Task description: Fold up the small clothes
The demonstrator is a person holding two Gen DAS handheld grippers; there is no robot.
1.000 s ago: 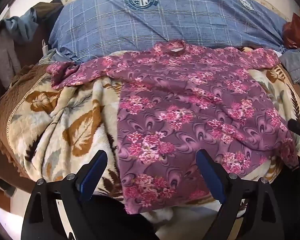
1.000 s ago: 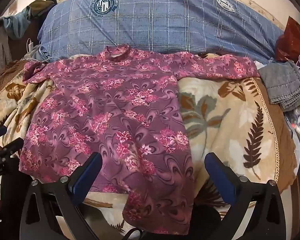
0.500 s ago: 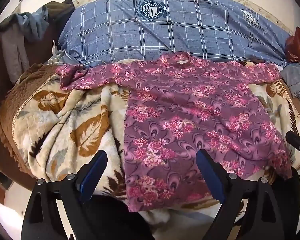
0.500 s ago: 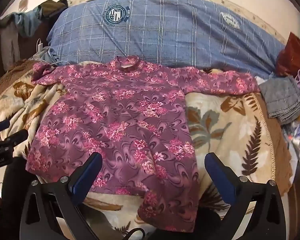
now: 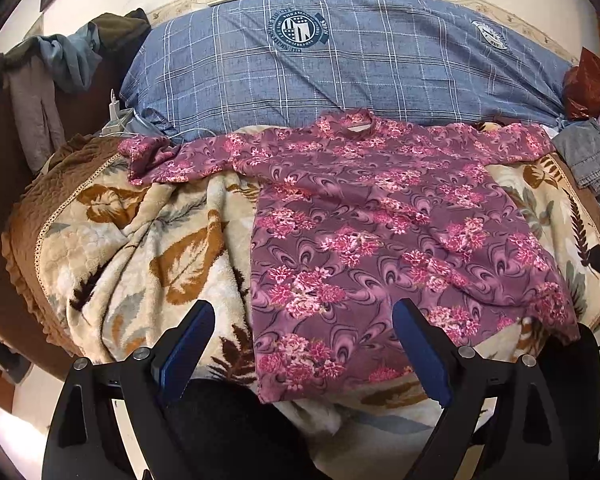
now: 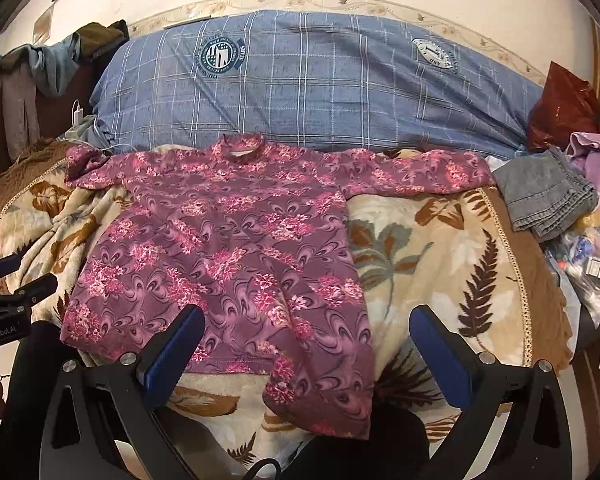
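Observation:
A purple long-sleeved shirt with pink flowers [image 5: 372,232] lies spread flat on a leaf-patterned blanket [image 5: 148,248], collar toward the pillows, both sleeves stretched out sideways. It also shows in the right wrist view [image 6: 228,248]. My left gripper [image 5: 304,344] is open and empty, held back above the shirt's lower left hem. My right gripper [image 6: 306,344] is open and empty, above the shirt's lower right hem. The left gripper also shows at the left edge of the right wrist view [image 6: 14,280].
A long blue plaid pillow [image 6: 308,80] lies behind the shirt. Folded grey denim [image 6: 548,196] and a pile of clutter [image 6: 592,248] sit at the right edge. Clothes hang at the far left [image 5: 40,80]. A charger and cable [image 5: 118,120] lie by the pillow.
Both grippers have pulled back and risen from the shirt, so more of the bed and the wall shows. The shirt has not moved.

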